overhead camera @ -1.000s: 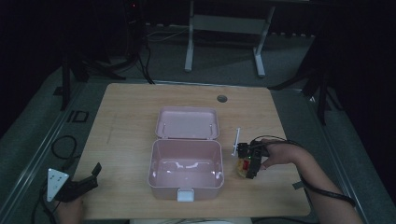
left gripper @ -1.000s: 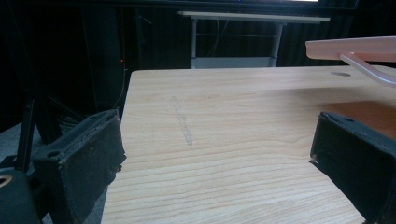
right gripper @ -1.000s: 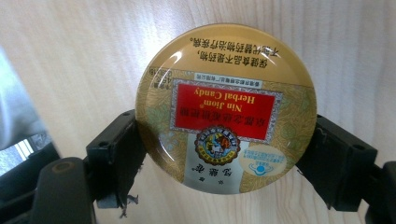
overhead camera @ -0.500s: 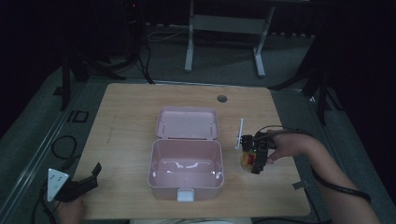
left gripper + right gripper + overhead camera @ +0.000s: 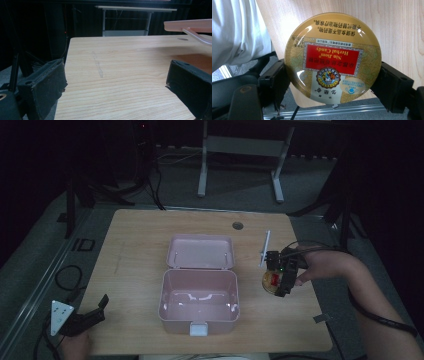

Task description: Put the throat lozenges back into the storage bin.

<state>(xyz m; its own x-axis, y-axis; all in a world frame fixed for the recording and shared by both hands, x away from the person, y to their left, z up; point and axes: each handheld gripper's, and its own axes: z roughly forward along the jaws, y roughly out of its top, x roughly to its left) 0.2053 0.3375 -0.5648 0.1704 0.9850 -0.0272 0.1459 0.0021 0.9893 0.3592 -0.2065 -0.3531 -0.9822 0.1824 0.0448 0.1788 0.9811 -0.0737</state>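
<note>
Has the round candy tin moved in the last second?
Yes. In the high view the candy tin, clamped in the right gripper, has drifted slightly away from the pink box, toward the table's right edge.

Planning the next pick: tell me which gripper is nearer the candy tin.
Right. The right gripper has its fingers either side of the candy tin; the left gripper sits open at the table's near-left corner, past the pink box.

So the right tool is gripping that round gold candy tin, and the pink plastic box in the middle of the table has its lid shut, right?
Not quite. The pink plastic box is open, its lid laid back, as the high view shows. The right tool does grip the round gold candy tin.
</note>
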